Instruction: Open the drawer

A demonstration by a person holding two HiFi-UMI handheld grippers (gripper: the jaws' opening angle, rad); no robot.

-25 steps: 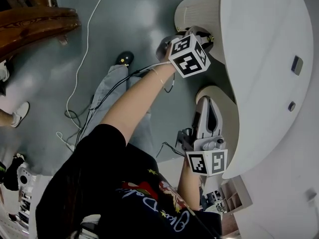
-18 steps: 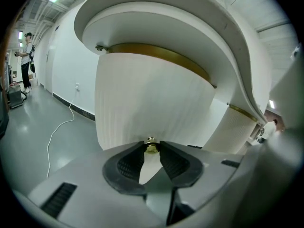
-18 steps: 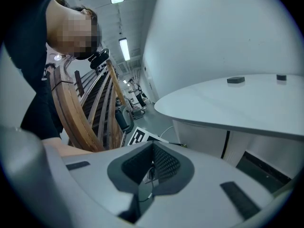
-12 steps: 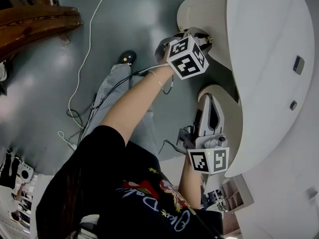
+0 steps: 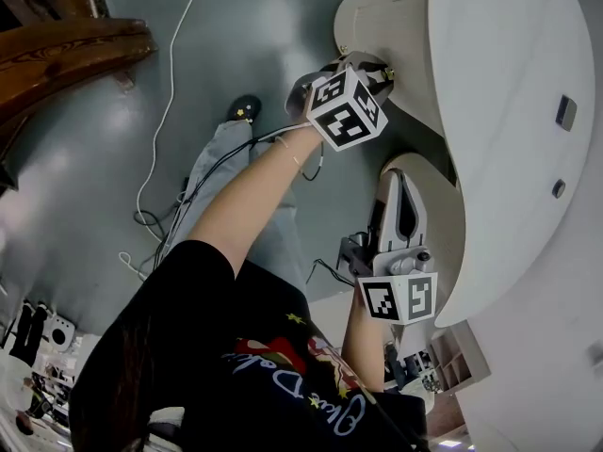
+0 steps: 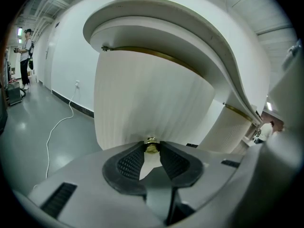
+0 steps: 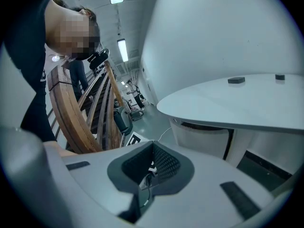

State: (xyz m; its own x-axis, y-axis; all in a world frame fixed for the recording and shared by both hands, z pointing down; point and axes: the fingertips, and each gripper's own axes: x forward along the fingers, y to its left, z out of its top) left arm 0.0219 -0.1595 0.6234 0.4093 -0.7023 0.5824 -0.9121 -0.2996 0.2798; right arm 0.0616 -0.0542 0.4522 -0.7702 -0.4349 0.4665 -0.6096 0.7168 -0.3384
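The white desk (image 5: 509, 111) has a rounded, ribbed drawer front (image 5: 377, 17) (image 6: 152, 103) that stands out from under the top. A small brass knob (image 6: 151, 146) sits low on that front. My left gripper (image 5: 382, 69) (image 6: 151, 152) is shut on the knob, which is pinched between its two black pads. My right gripper (image 5: 400, 185) (image 7: 153, 145) hangs lower, beside a second ribbed front (image 5: 429, 219), pointing along the desk edge. Its pads meet at the tips with nothing between them.
A white cable (image 5: 160, 111) trails over the grey floor, and a wooden rail (image 5: 66, 55) runs at the far left. The person's leg and shoe (image 5: 240, 111) are below the left arm. Two small dark fittings (image 5: 565, 111) sit on the desk top.
My left gripper has drawn a little away from the desk with the knob in it, and the drawer front has come out with it. The right gripper has stayed where it was.
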